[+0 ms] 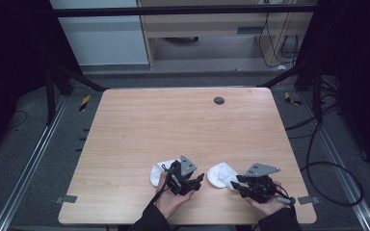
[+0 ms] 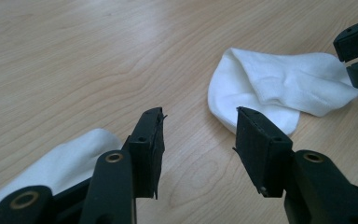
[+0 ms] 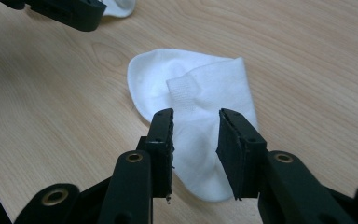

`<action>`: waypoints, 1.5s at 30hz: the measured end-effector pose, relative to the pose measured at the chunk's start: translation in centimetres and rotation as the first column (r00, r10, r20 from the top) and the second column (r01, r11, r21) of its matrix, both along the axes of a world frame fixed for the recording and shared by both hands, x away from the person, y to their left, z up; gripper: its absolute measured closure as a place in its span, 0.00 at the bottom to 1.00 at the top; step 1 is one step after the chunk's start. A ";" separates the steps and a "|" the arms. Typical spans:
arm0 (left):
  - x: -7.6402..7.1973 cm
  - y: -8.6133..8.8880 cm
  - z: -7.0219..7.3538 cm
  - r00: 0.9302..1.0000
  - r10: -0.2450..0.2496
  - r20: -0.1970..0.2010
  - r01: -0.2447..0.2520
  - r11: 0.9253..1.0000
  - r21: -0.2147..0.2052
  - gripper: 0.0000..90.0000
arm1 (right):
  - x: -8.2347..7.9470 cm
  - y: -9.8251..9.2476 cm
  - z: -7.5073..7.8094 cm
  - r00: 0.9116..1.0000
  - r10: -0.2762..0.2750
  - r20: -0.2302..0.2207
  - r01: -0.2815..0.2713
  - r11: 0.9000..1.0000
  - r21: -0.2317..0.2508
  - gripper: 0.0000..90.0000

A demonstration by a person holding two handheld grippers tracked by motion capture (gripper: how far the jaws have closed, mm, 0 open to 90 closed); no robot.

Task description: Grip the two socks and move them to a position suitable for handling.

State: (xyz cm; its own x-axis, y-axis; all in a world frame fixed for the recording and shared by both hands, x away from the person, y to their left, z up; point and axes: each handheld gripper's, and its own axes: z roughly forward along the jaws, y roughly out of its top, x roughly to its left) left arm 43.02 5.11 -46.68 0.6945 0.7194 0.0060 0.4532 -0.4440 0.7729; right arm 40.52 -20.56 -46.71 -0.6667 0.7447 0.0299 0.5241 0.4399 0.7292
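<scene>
Two white socks are lying on the tabletop (image 1: 139, 125), low in the high view and close to the person's edge. The left sock (image 1: 156, 173) is sitting just behind the left gripper (image 1: 198, 181); the right sock (image 1: 220, 174) is lying in the lower middle of the frame, between the two grippers.

In the right gripper view, the right gripper (image 3: 196, 154) is hovering over the near end of the right sock (image 3: 200, 107), its jaws spread on either side of the cloth but not yet pressing on it. The left gripper (image 2: 198, 149) is also standing spread with nothing between its jaws; in the left gripper view bare wood is showing between them, the left sock (image 2: 70, 161) is lying at the lower left of the frame and the right sock (image 2: 270, 88) at the upper right.

The step in hand looks like a pinch on the right sock. To do it well, the right gripper should be sinking until its jaws are brushing the wood, so that it is catching both layers of cloth and not just a top fold. It should be closing firmly before lifting. The left gripper is pointing at the far end of the same sock and should be keeping clear of the other jaws.
</scene>
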 end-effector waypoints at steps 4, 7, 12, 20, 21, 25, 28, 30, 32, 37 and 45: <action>0.1 -1.2 -0.2 1.000 -0.015 -0.013 0.015 1.000 0.014 0.57 | 0.1 0.6 -0.4 1.000 0.015 -0.016 -0.016 0.999 -0.035 0.74; 0.1 -1.6 -0.4 1.000 -0.015 -0.018 0.016 0.999 0.029 0.58 | 0.1 0.8 -0.5 1.000 0.021 -0.021 -0.022 0.999 -0.041 0.73; 0.5 -2.6 -0.9 0.999 -0.012 -0.051 0.014 0.999 0.031 0.59 | 0.3 1.0 -0.9 0.999 0.023 -0.040 -0.025 0.998 -0.053 0.73; 1.1 -3.6 -1.9 0.995 0.002 -0.101 0.005 0.998 0.070 0.64 | 0.5 1.5 -1.3 0.997 0.031 -0.066 -0.036 0.996 -0.081 0.76; 1.1 -3.6 -1.9 0.995 0.002 -0.101 0.005 0.998 0.070 0.65 | 0.5 1.5 -1.3 0.997 0.031 -0.066 -0.036 0.996 -0.081 0.76; 1.3 -3.7 -2.2 0.992 0.008 -0.125 0.003 0.996 0.088 0.68 | 0.6 1.7 -1.5 0.996 0.035 -0.083 -0.043 0.994 -0.097 0.78; 1.4 -3.7 -2.3 0.990 0.014 -0.138 -0.001 0.996 0.093 0.70 | 0.7 1.9 -1.6 0.995 0.033 -0.093 -0.043 0.994 -0.104 0.80; 1.4 -3.8 -2.4 0.990 0.014 -0.143 0.000 0.995 0.097 0.72 | 0.7 2.0 -1.6 0.994 0.031 -0.100 -0.042 0.993 -0.110 0.81; 1.5 -3.8 -2.4 0.989 0.017 -0.149 -0.003 0.996 0.091 0.74 | 0.7 2.0 -1.7 0.994 0.030 -0.103 -0.042 0.992 -0.117 0.83; 1.4 -3.9 -2.5 0.988 0.025 -0.150 -0.012 0.996 0.089 0.83 | 0.8 1.9 -1.9 0.994 0.031 -0.109 -0.044 0.992 -0.116 0.92; 1.3 -4.2 -2.5 0.989 0.026 -0.146 -0.012 0.995 0.097 0.94 | 0.7 1.6 -1.4 0.996 0.023 -0.087 -0.029 0.997 -0.071 0.93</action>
